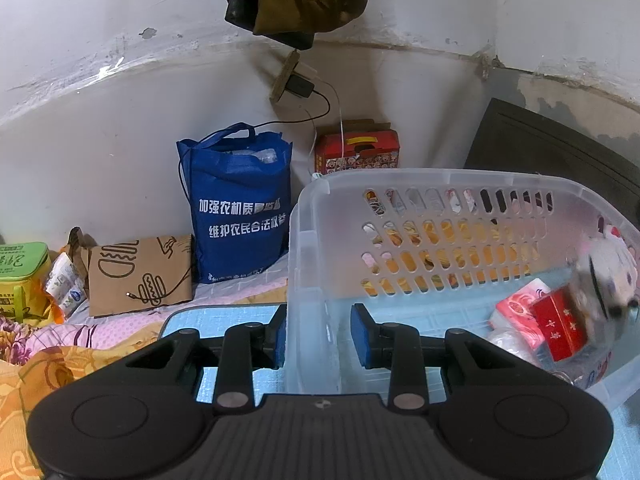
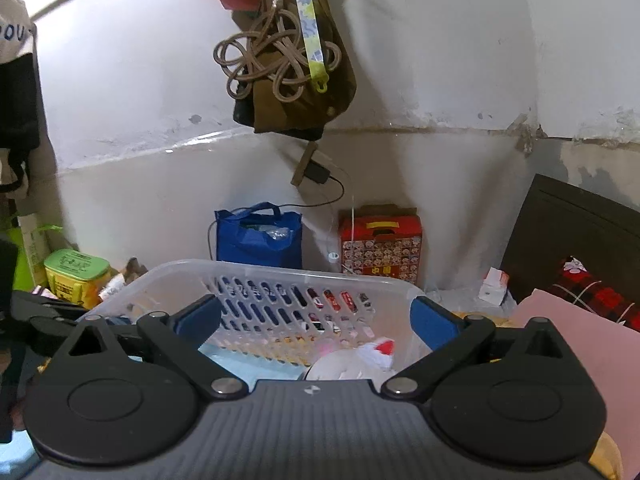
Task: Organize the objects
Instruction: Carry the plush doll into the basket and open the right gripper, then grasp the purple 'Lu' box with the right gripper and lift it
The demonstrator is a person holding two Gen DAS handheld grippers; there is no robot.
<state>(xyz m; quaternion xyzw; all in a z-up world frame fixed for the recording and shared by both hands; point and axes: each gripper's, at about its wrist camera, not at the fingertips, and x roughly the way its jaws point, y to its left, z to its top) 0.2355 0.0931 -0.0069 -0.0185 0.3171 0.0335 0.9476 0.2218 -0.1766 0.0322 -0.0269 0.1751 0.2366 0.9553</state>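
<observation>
**Basket wall pinched on the left, plush toy just below the spread right fingers**

Nearest the left camera, the left hand-held gripper was pinching the near wall of the translucent basket: one blue pad lay outside the wall, the other inside, and the plastic stood between them, apparently pressed from both sides. That grip seemed to steady the basket on the bed.

Just beyond and to the right of those pads, on the basket floor, lay a red box leaning over a pink tissue pack. Further right, blurred, a white plush toy sat above them against the right wall; the blur left its exact pose unclear.

From the right camera, the right hand-held gripper stood spread wide with nothing between its pads. The plush toy lay just below and ahead of it, inside the basket, free of both pads. Its long axis could not be told. Judging by this, the toy was already dropped in, and the right hand was the nearer and the free one for fetching whatever came next.

Farther off, beyond the basket's far wall, a blue bag stood to the left and a red carton to the right, both against the wall. Left of the bag a brown paper bag leaned, and a green box sat at the far left edge.
</observation>
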